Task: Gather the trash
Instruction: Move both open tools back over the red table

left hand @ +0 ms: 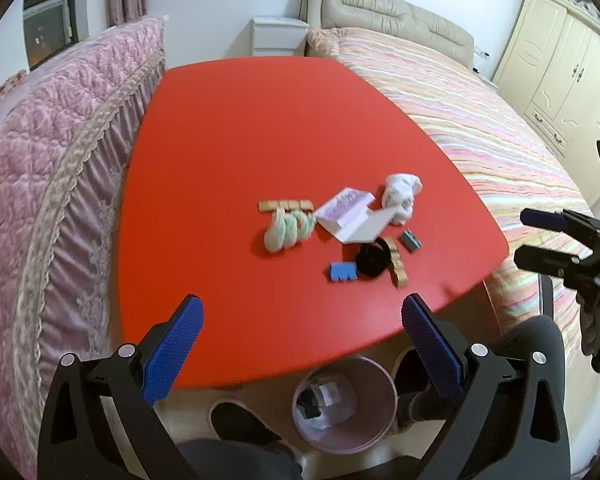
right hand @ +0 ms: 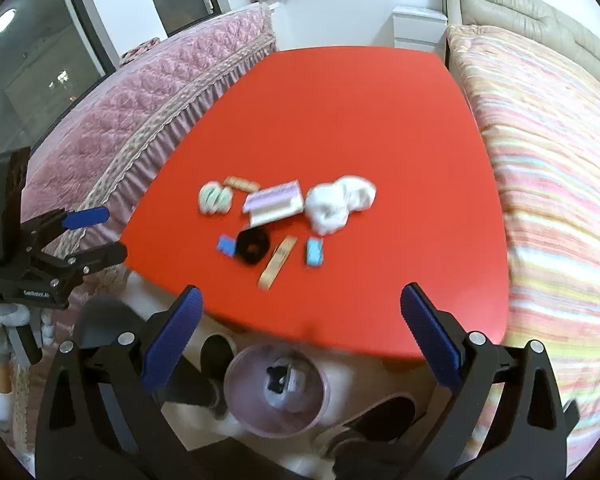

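Note:
On the red table [left hand: 236, 152] [right hand: 340, 112] lie a crumpled white tissue [left hand: 400, 196] [right hand: 338, 202], a white and pink carton [left hand: 350, 216] [right hand: 274, 202], a black ring [left hand: 374, 260] [right hand: 253, 245], two blue blocks [left hand: 343, 271] [left hand: 410, 240], wooden strips [left hand: 286, 205] [right hand: 278, 262] and a pale green bundle [left hand: 288, 230] [right hand: 215, 198]. A pink bin [left hand: 345, 404] [right hand: 277, 390] with trash in it stands on the floor under the near edge. My left gripper [left hand: 302, 320] is open and empty above the near edge. My right gripper [right hand: 302, 312] is open and empty above the bin.
A pink quilted bed [left hand: 52, 168] lies left of the table and a striped bed [left hand: 480, 120] right. A white nightstand [left hand: 278, 36] and a cream wardrobe [left hand: 560, 76] stand behind. Shoes [left hand: 240, 420] are on the floor by the bin.

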`<action>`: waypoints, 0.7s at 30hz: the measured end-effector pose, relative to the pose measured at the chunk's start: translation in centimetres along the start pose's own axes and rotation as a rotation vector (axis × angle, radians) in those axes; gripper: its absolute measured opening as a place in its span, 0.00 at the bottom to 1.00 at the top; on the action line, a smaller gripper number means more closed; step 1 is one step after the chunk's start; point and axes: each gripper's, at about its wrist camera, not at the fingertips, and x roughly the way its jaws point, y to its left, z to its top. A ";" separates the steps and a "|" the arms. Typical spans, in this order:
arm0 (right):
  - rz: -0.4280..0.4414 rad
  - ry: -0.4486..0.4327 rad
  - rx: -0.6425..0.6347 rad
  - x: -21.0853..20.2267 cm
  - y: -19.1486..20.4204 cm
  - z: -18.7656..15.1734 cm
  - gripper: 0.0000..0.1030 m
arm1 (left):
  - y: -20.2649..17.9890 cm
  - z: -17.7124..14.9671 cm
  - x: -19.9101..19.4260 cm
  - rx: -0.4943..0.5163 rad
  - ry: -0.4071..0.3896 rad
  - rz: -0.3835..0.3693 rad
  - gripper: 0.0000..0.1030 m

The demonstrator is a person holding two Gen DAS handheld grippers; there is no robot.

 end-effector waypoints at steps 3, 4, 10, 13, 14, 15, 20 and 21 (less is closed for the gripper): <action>-0.014 0.017 0.001 1.7 -1.3 2.2 0.95 | 0.2 1.4 1.2 0.008 0.020 -0.002 0.93; -0.016 0.025 0.006 2.2 -1.7 2.7 0.95 | 0.2 1.8 1.7 0.014 0.029 -0.007 0.93; -0.050 0.095 0.038 6.3 -4.0 5.6 0.95 | 1.0 3.5 5.4 0.002 0.106 -0.014 0.93; -0.052 0.124 0.048 8.1 -4.8 6.5 0.95 | 1.4 4.1 7.3 -0.008 0.141 -0.014 0.93; -0.054 0.133 0.050 8.6 -4.9 6.7 0.95 | 1.5 4.3 7.7 -0.011 0.147 -0.012 0.93; -0.050 0.143 0.057 9.1 -5.1 6.9 0.95 | 1.5 4.5 8.2 -0.011 0.156 -0.009 0.93; -0.039 0.214 0.111 12.0 -6.2 7.7 0.95 | 1.6 5.0 9.9 -0.016 0.181 -0.011 0.93; -0.031 0.219 0.119 12.3 -6.2 7.8 0.95 | 1.6 5.1 10.2 -0.018 0.186 -0.009 0.93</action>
